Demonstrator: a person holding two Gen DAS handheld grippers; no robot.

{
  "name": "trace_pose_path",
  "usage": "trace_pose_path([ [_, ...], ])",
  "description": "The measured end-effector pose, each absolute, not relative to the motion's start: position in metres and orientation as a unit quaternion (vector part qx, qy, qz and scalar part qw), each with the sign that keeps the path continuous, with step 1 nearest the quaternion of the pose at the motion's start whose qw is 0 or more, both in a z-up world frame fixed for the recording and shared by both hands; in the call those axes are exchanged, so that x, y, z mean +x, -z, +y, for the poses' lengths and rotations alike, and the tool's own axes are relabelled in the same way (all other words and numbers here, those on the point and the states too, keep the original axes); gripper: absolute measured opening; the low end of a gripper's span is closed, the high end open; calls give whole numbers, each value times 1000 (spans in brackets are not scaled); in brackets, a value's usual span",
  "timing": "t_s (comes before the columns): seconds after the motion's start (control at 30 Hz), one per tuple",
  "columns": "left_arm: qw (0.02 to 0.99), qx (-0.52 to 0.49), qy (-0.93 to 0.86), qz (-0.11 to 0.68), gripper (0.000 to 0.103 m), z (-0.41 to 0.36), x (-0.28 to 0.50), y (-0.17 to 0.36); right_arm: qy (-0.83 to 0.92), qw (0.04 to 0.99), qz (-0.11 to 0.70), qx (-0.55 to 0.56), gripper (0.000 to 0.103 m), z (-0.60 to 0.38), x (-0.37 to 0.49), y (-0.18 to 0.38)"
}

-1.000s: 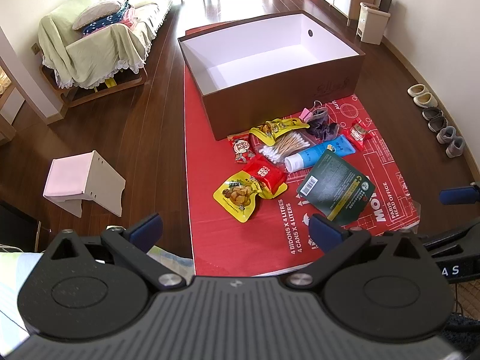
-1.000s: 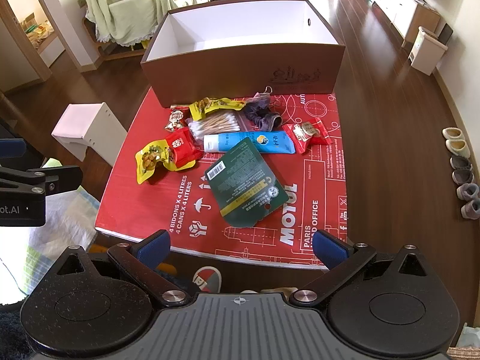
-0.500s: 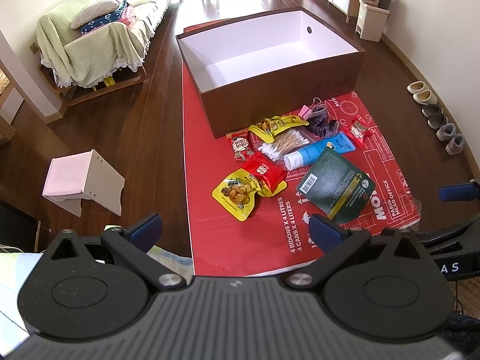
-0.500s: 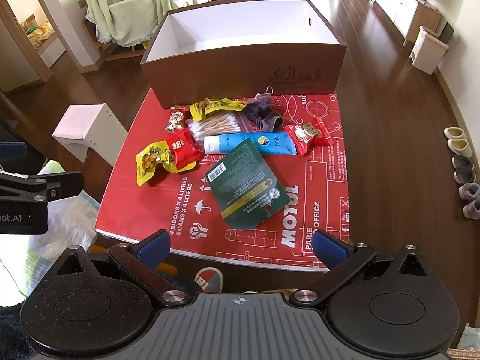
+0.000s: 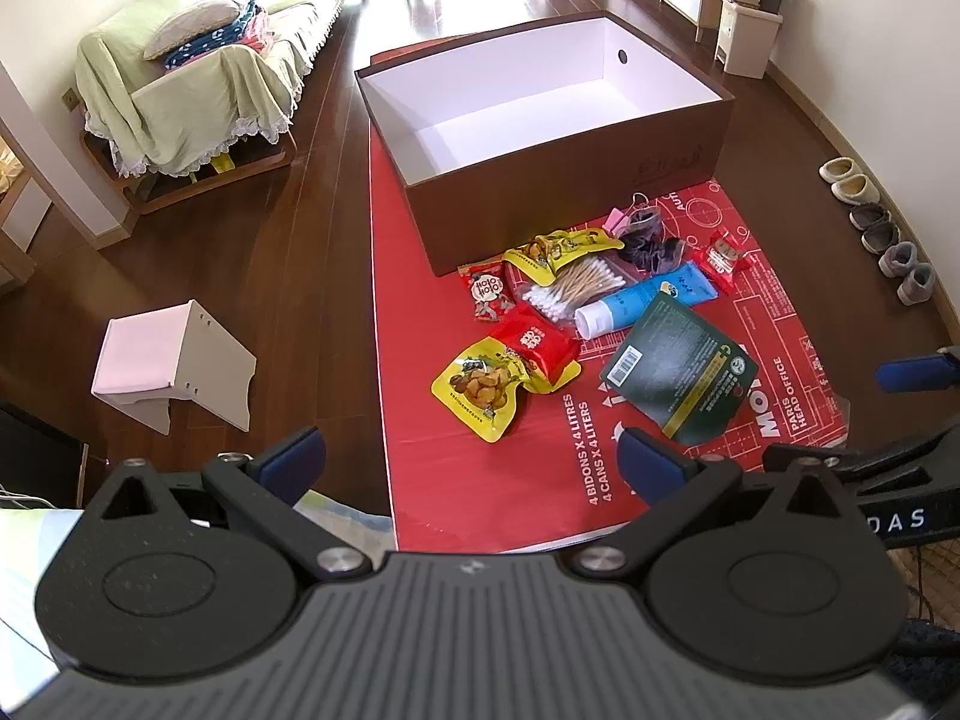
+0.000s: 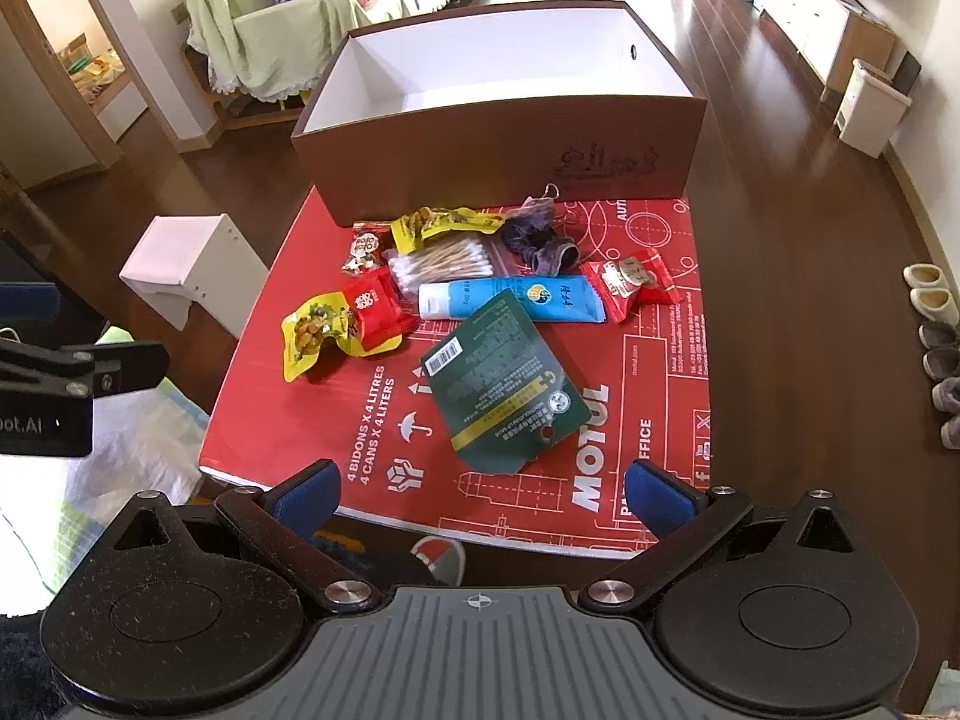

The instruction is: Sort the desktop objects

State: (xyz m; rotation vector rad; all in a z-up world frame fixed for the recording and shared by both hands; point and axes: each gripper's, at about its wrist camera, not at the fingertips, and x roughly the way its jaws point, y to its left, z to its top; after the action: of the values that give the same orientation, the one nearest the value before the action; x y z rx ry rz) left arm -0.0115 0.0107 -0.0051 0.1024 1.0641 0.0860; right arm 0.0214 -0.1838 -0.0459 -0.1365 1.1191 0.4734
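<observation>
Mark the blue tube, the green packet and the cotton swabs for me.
blue tube (image 6: 522,299): right wrist view, middle of its body.
green packet (image 6: 501,381): right wrist view, centre of its printed face.
cotton swabs (image 5: 579,287): left wrist view, middle of the bundle.

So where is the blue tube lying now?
In the right wrist view the blue tube lies on the red mat, between the cotton swabs behind it and the green packet overlapping its front.
</observation>
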Motion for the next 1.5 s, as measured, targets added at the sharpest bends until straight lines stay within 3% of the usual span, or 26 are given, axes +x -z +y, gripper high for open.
trace_pose_path([
  [0.23, 860, 50, -42, 506, 102, 16, -5, 8, -235, 833, 498, -60, 103, -189, 23, 45],
  [0.63, 849, 66, -30, 523, 101, 31, 12, 46, -240, 822, 517, -14, 103, -209, 42, 79],
  [1.27, 831, 75, 8, 551, 96, 40, 38, 97, -289, 810, 504, -80, 103, -188, 79, 116],
  [1.37, 828, 78, 11, 555, 96, 40, 41, 104, -296, 805, 505, -95, 88, -180, 84, 126],
  [1.5, 824, 81, 15, 561, 95, 40, 47, 113, -300, 801, 506, -107, 88, -176, 94, 139],
])
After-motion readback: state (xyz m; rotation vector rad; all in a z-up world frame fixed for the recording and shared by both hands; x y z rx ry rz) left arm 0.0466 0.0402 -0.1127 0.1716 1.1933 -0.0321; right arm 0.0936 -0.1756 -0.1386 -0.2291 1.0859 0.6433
